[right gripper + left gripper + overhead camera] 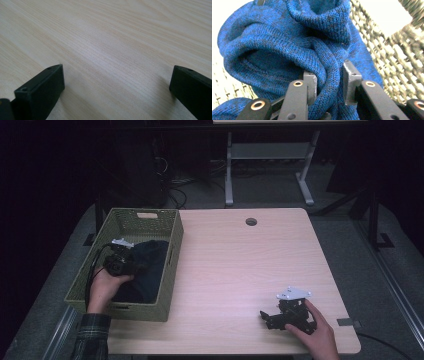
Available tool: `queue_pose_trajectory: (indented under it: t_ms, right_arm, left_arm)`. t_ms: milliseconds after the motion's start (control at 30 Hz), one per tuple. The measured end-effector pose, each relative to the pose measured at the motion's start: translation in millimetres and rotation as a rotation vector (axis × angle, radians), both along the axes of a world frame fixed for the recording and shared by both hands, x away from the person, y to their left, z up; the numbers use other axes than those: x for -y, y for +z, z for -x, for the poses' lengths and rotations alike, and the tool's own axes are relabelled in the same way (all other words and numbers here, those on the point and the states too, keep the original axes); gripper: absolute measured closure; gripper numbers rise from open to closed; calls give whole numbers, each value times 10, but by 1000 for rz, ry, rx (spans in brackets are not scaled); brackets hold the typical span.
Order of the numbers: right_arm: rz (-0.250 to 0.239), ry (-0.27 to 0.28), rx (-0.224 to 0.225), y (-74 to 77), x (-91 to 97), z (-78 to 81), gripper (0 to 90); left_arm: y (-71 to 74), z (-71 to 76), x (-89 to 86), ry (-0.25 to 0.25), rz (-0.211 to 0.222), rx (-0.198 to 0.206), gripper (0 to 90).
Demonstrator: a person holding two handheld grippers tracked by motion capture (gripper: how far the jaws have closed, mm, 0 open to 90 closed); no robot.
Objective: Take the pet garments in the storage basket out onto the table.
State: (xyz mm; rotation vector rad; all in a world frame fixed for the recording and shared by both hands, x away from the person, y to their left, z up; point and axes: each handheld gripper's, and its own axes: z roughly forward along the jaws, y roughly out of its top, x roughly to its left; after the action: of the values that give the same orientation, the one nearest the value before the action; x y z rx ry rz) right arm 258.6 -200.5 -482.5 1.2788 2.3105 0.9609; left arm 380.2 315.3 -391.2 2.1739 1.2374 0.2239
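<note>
We find the left gripper [328,82] clenched on a fold of the blue knit garment [287,45], centre frame. The right gripper [117,87] rests released. We judge the thin pinch may slip, or the knit snag the basket [172,251].

Blue knitted sweater [287,50], woven basket [125,222], wood-grain table [240,265].

Left tongs [329,80] clamped, right tongs [117,90] gaping.
</note>
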Motion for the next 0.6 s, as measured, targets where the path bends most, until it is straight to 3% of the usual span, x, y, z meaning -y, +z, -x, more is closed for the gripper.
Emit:
queue_pose_trajectory:
  t_ms: [267,533,600]
  right_arm:
    - [2,2,4,-1,2,-2,0]
    - [1,2,4,-1,2,-3,0]
    - [2,2,4,-1,2,-2,0]
  left_arm:
    - [119,44,-104,30,141,79,699]
    - [245,104,-195,50,249,146,700]
    - [297,123,-203,44,256,166,700]
